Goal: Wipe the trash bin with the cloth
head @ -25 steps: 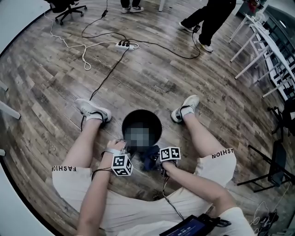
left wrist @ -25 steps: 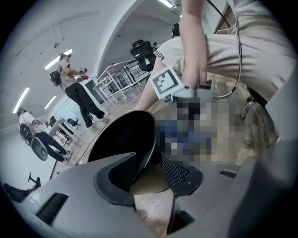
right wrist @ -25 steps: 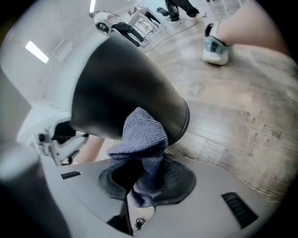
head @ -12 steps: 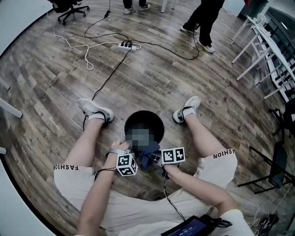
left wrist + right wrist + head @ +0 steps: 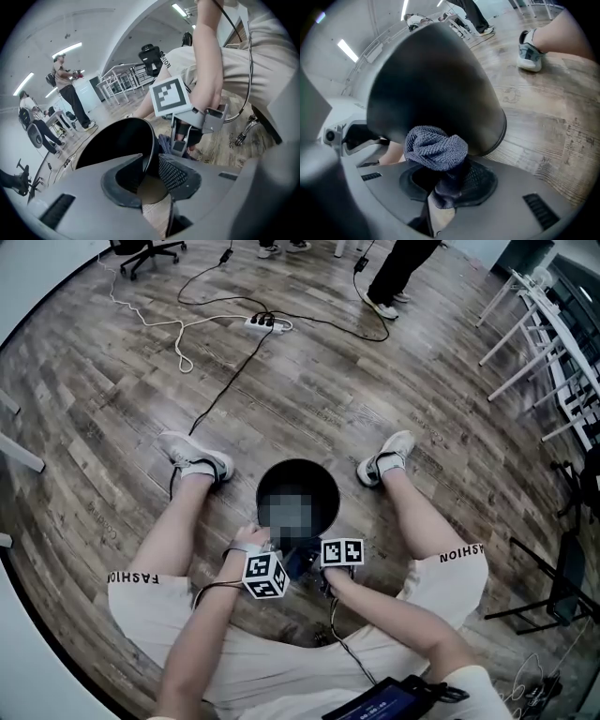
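Note:
A black round trash bin (image 5: 323, 486) stands on the floor between the person's legs. My left gripper (image 5: 151, 164) straddles its near rim, one pad inside the wall and one outside. Its jaws have just been closing, and they now pinch the bin (image 5: 117, 140) wall. My right gripper (image 5: 440, 180) is shut on a dark blue cloth (image 5: 436, 147), whose bunched end presses against the bin's (image 5: 436, 84) outer wall. In the head view the cloth (image 5: 302, 562) sits at the bin's near side between the left gripper (image 5: 271, 544) and the right gripper (image 5: 314, 563).
The person's bare legs and white shoes (image 5: 192, 456) flank the bin. A power strip (image 5: 262, 323) and cables (image 5: 178, 343) lie on the wooden floor beyond. Other people stand at the back (image 5: 394, 273). White racks (image 5: 553, 343) line the right side.
The right gripper with the cloth has shifted left along the bin's near side, closer to the left gripper. The left gripper has stayed at the rim.

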Demonstrator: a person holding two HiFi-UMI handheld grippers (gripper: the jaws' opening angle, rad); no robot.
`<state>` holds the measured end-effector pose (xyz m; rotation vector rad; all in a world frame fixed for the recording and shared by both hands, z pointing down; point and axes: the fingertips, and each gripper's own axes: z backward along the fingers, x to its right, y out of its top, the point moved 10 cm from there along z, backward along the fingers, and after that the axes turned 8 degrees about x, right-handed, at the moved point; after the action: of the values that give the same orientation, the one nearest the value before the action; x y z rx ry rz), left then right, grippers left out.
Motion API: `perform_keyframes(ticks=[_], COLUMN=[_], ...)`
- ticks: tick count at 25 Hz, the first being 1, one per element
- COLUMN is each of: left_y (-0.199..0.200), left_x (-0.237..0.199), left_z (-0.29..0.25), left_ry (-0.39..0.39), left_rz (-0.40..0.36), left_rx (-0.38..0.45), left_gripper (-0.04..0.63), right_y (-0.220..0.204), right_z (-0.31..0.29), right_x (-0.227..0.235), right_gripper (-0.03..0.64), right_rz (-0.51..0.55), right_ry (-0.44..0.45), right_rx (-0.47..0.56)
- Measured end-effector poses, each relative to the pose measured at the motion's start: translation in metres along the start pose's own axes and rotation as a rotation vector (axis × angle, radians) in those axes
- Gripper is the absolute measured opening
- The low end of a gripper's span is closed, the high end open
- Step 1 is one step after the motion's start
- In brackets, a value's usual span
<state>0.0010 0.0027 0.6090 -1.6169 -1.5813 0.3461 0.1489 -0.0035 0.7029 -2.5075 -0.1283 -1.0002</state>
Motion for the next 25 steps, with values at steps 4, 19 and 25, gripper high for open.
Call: perform_keyframes(ticks=[4, 19, 25], left_y=[0.001, 0.002, -0.018], left_x=[0.000, 0.001, -0.011], left_z=[-0.002, -0.001, 0.016], left_ry=[-0.005, -0.018, -0.087], left_rz=[0.004, 0.045, -0.103], left_rx=[0.005, 0.011, -0.040], left_gripper=[0.100, 0.112, 0.169], right_y=[-0.009, -0.037, -0.022], right_z=[-0.022, -0.055, 0.012], right_x=[0.024, 0.098, 0.046], right_gripper=[0.089, 0.089, 0.089], right_rz=[-0.025, -0.258, -0.159], right_ry=[-0.020, -0.180, -0.074], right_rx=[-0.009, 0.023, -0.068])
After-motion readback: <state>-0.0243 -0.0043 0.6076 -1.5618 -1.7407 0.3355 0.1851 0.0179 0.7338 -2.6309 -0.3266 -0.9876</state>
